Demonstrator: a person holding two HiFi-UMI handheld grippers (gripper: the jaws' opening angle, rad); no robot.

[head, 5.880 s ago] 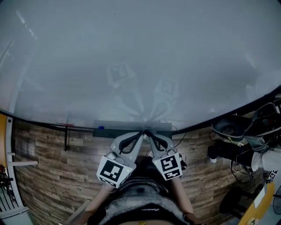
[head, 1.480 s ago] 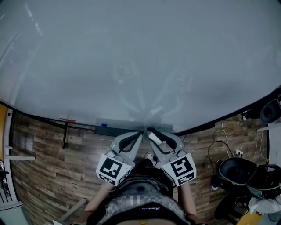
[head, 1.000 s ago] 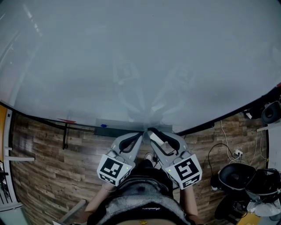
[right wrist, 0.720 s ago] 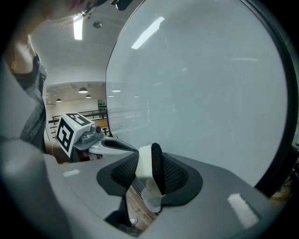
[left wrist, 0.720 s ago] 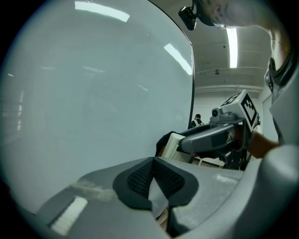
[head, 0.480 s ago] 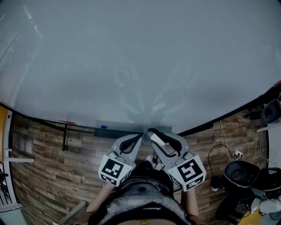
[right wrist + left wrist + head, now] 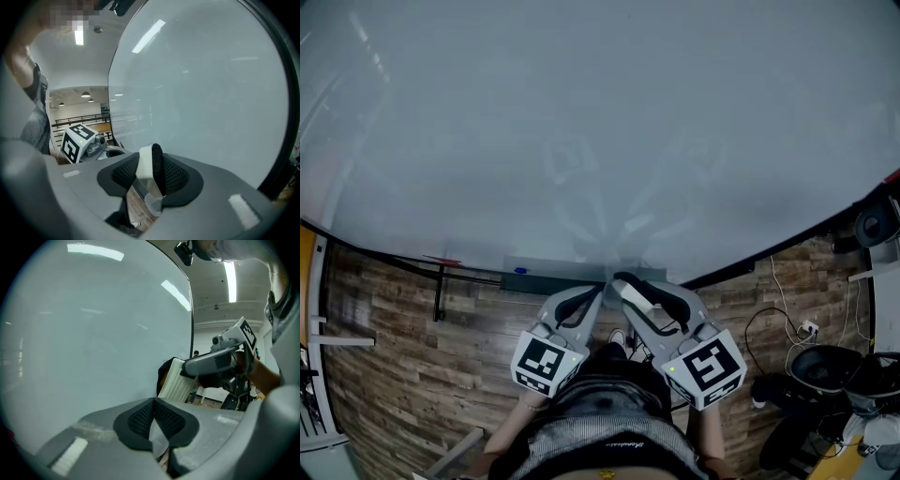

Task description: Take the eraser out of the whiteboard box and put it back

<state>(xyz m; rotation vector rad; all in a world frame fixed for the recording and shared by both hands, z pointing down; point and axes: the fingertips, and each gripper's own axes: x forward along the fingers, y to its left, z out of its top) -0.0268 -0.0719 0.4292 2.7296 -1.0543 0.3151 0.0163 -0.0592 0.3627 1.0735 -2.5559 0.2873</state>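
The whiteboard box, a grey tray (image 7: 546, 272), runs along the bottom edge of the whiteboard (image 7: 581, 122). My right gripper (image 7: 623, 282) is shut on the eraser (image 7: 634, 293), a white block with a black felt side. It holds the eraser just in front of the tray. In the right gripper view the eraser (image 7: 146, 169) stands on edge between the pads (image 7: 176, 176). My left gripper (image 7: 599, 287) hovers beside it at the tray, shut and holding nothing. From the left gripper view the ribbed eraser (image 7: 176, 384) shows in the other gripper's jaws (image 7: 206, 364).
A blue-capped marker (image 7: 520, 271) lies in the tray's left end. A black stand leg (image 7: 441, 292) drops to the wooden floor (image 7: 394, 375) at the left. A chair base (image 7: 825, 367) and cables (image 7: 787, 323) crowd the floor at the right.
Since the earliest frame my right gripper has taken hold of the eraser. Over the last second its marker cube slid slightly down and right. The left gripper stayed put.
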